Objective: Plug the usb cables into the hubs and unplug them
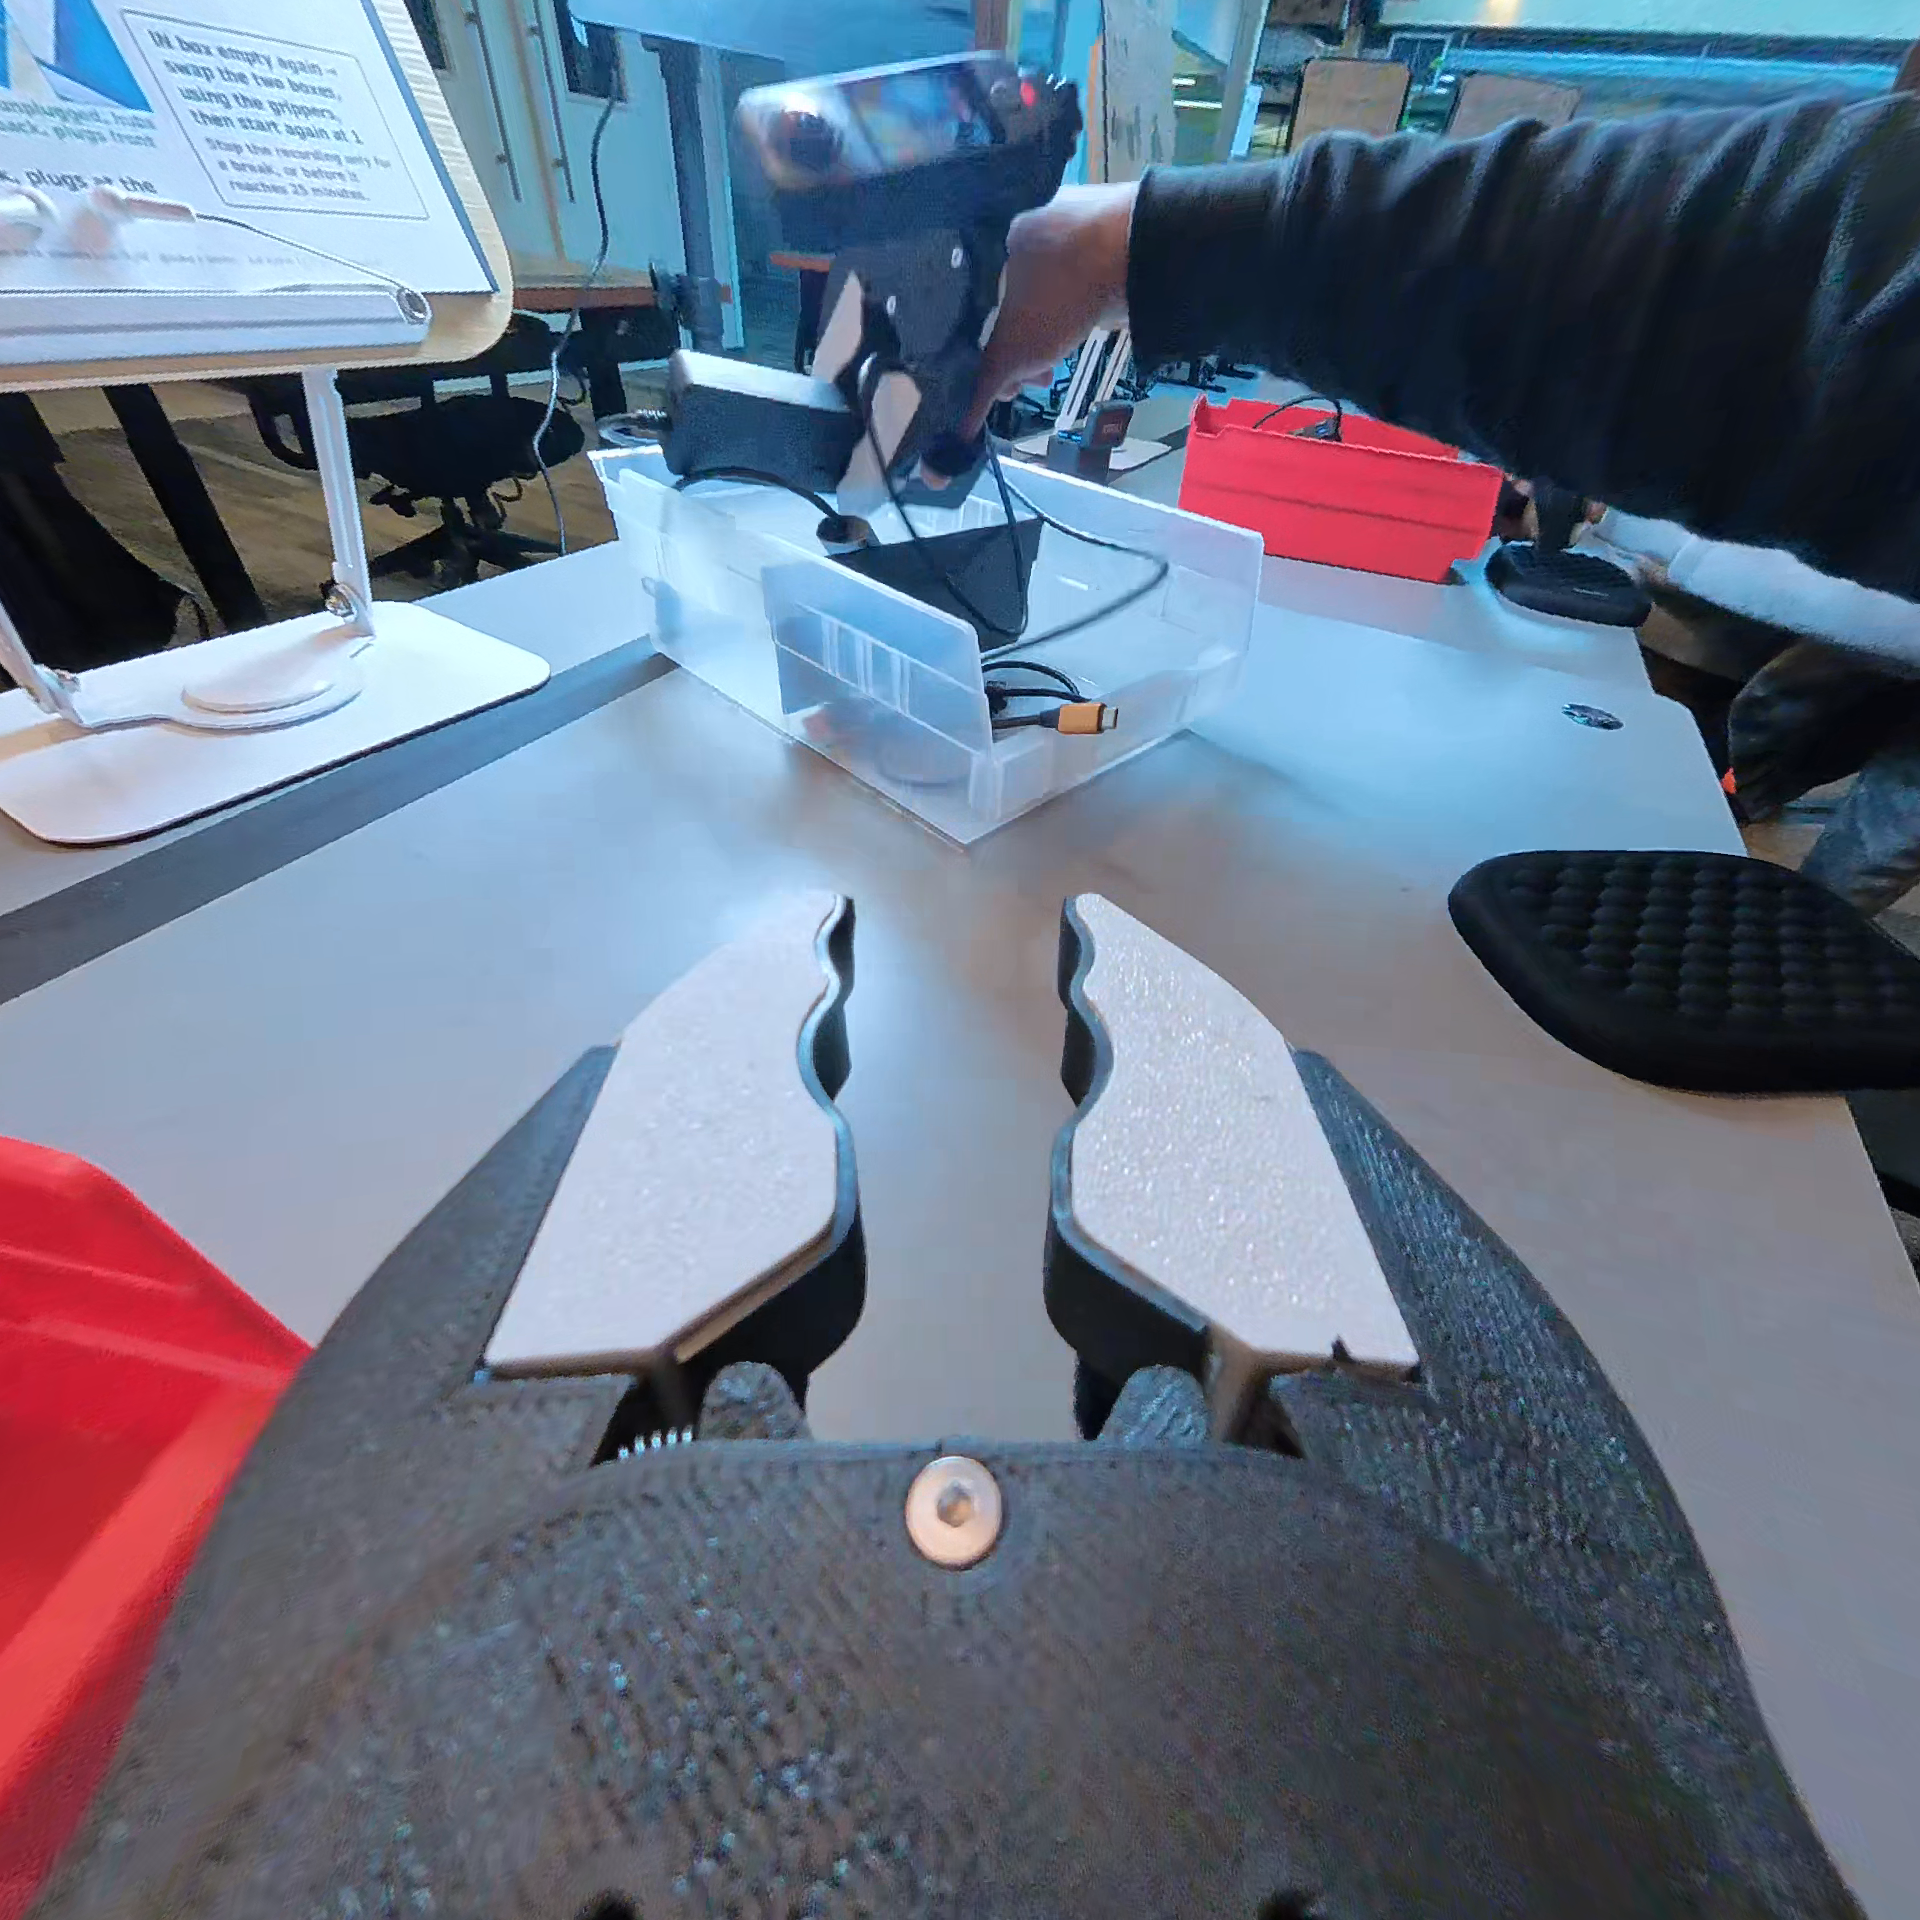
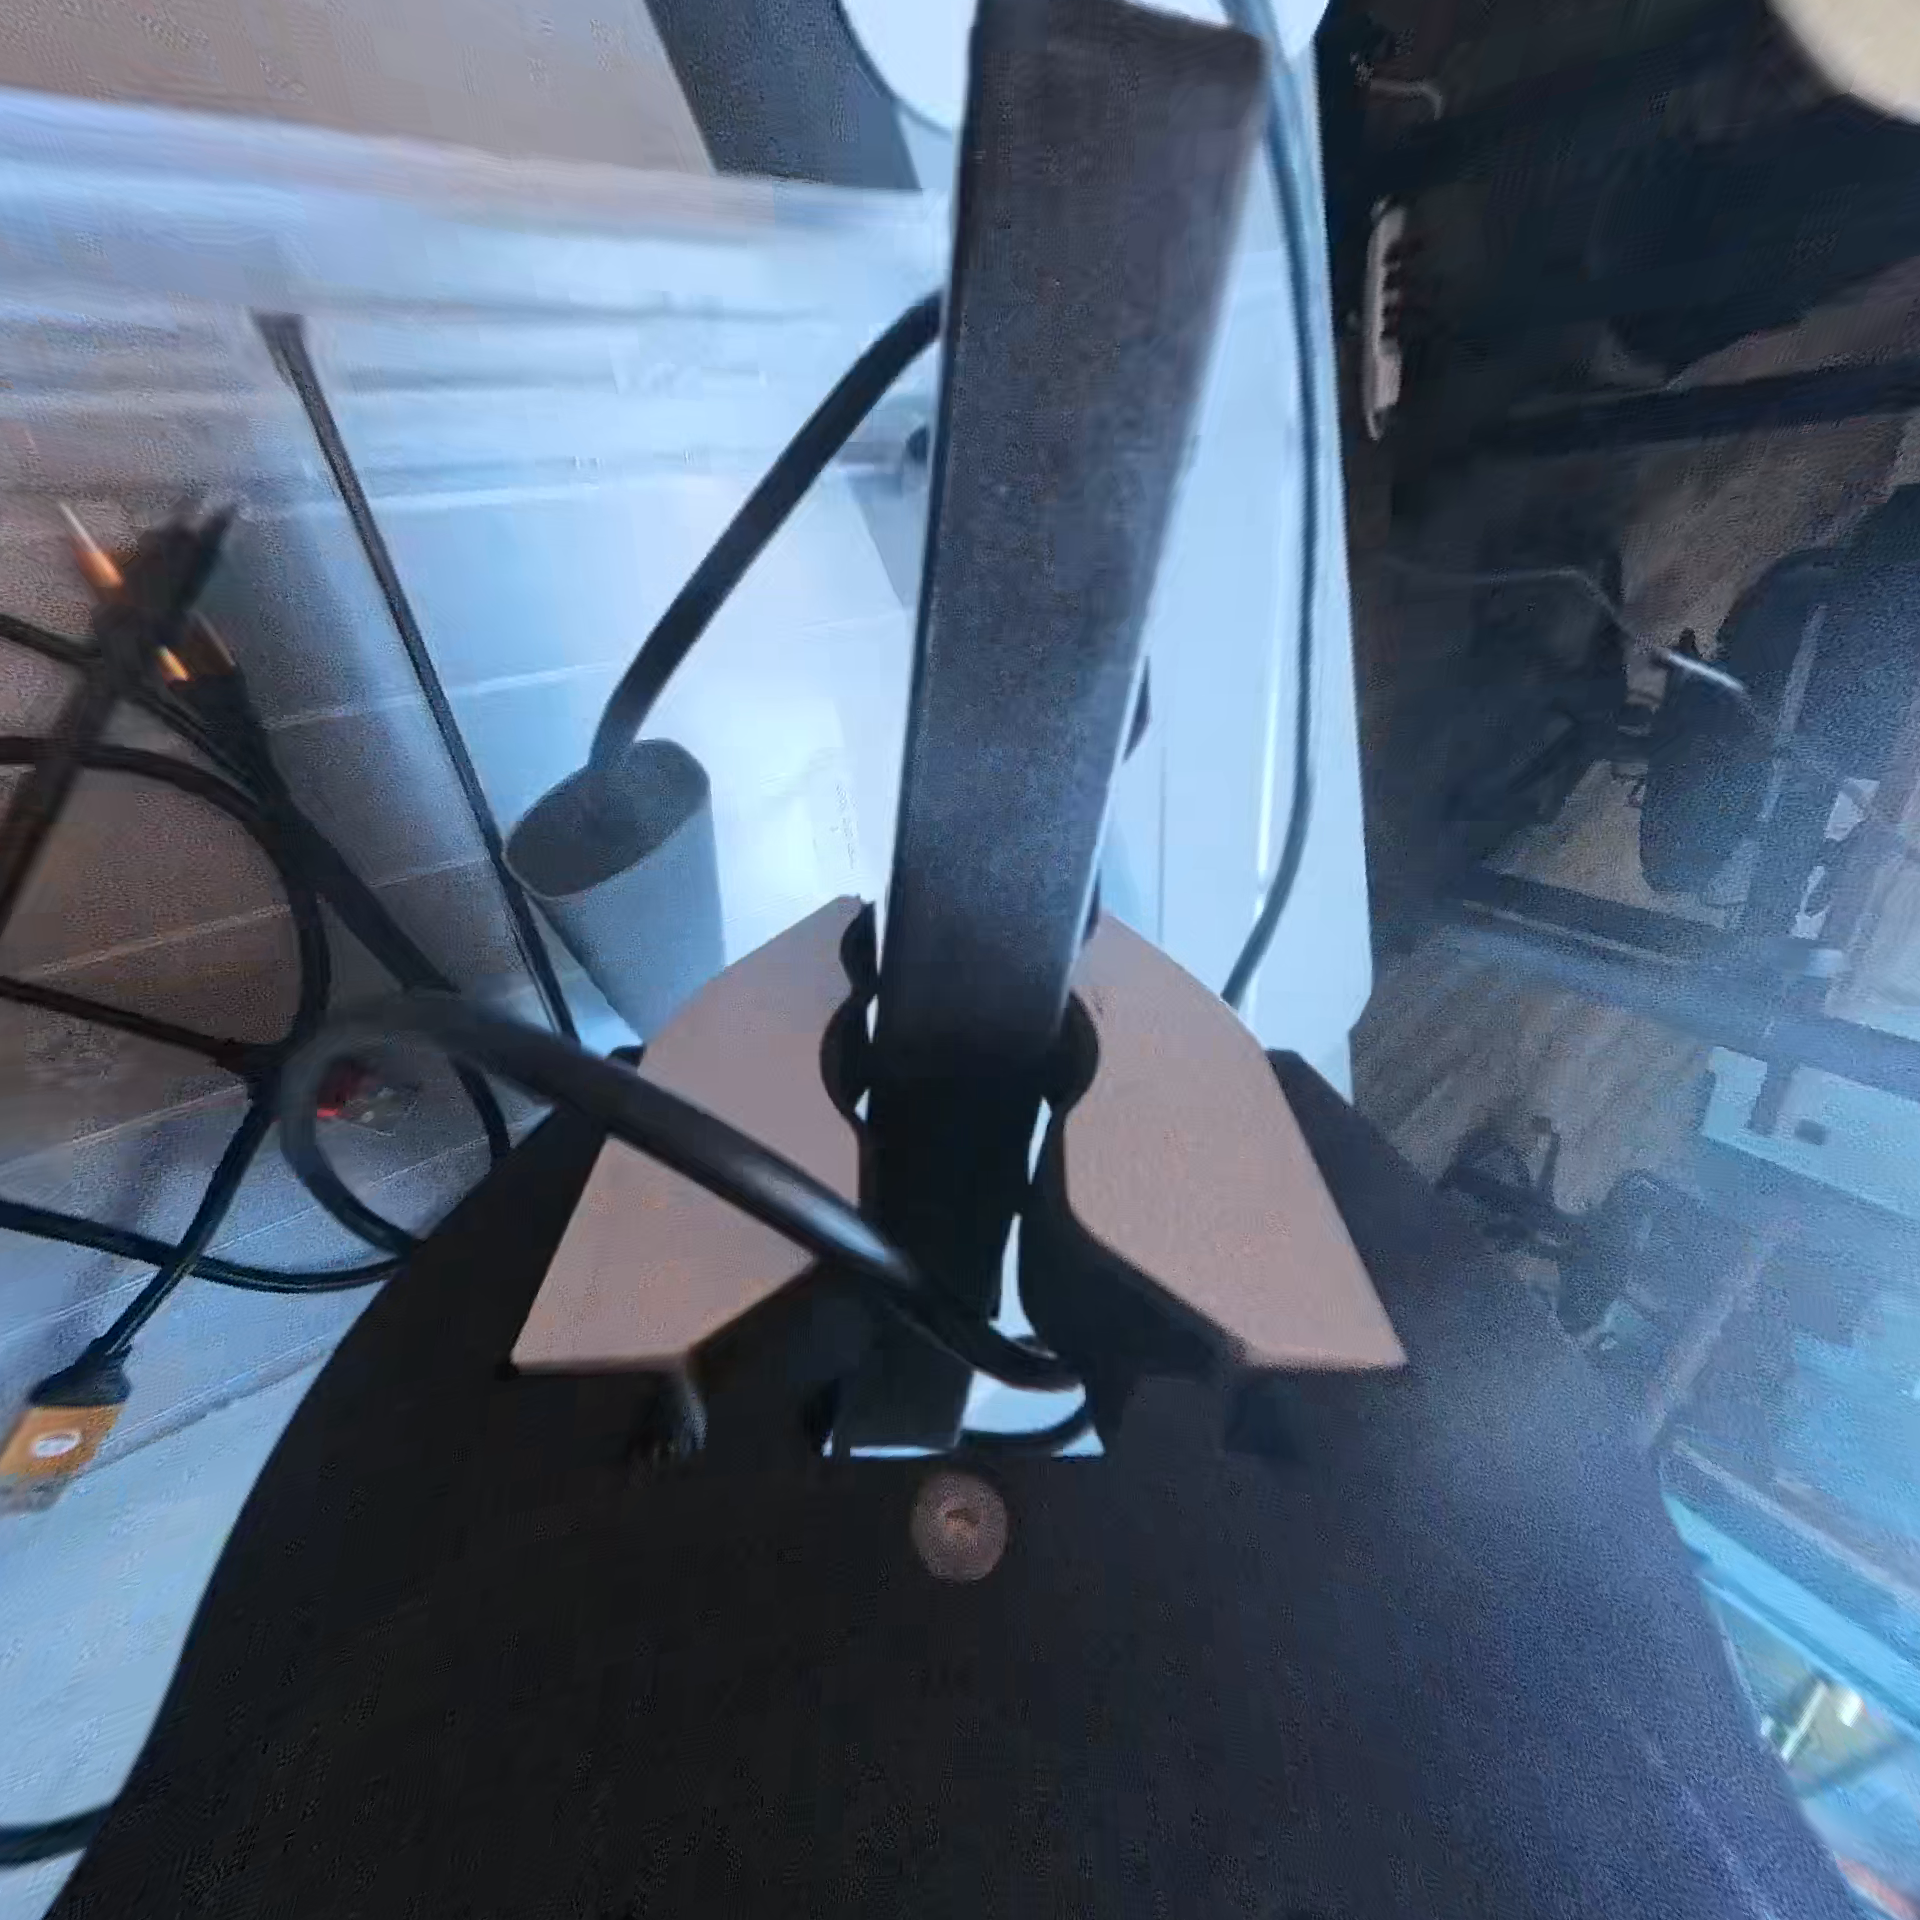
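A long dark grey hub (image 2: 1049, 582) stands gripped at its near end, lifted over the clear bin (image 1: 1195, 644); black, orange-tipped usb cables (image 1: 1049, 707) lie coiled inside.

Dark grey hub (image 2: 1049, 582), black cables (image 2: 727, 582) — orange-tipped, red bins (image 1: 1340, 499)

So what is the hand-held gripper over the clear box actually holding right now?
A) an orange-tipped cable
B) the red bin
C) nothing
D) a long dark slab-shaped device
D: in the right wrist view the right hand-held gripper is closed on a long dark hub, and the left wrist view shows it above the clear box; the orange-tipped cable lies loose in the box.
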Tool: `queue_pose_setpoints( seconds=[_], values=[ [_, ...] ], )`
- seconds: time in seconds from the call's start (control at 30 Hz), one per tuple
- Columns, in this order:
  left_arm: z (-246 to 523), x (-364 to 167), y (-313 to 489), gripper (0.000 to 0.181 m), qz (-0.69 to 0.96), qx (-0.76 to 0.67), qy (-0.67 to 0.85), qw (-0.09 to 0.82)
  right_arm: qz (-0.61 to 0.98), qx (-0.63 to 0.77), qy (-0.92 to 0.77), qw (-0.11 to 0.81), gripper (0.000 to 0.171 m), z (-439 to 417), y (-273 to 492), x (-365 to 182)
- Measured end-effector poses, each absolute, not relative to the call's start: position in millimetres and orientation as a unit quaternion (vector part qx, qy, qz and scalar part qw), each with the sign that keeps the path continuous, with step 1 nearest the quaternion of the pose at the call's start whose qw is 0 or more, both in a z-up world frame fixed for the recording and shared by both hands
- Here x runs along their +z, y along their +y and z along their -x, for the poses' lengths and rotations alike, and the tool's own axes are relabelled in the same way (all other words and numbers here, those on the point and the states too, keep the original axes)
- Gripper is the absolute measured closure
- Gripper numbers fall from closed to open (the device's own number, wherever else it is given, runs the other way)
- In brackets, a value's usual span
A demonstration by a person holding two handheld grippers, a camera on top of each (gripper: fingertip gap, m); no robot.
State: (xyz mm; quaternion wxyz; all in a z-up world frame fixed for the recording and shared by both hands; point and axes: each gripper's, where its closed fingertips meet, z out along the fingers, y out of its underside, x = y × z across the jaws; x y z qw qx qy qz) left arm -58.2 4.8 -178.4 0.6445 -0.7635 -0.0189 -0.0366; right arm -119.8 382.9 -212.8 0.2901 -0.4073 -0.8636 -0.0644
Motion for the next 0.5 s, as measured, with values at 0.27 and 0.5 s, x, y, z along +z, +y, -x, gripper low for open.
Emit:
queue_pose_setpoints(
  seconds=[0.27,0.5],
  values=[
    [56.6,-182.5,4.6,0.143,0.771,-0.035,-0.012,0.636,0.422,-0.051,-0.861,0.278,0.109,115.8,384.6,-190.7],
    [53.9,-177.2,4.1,0.143,0.767,-0.043,-0.008,0.641,0.396,0.042,-0.894,0.207,0.127,57.1,313.5,-163.7]
  ],
)
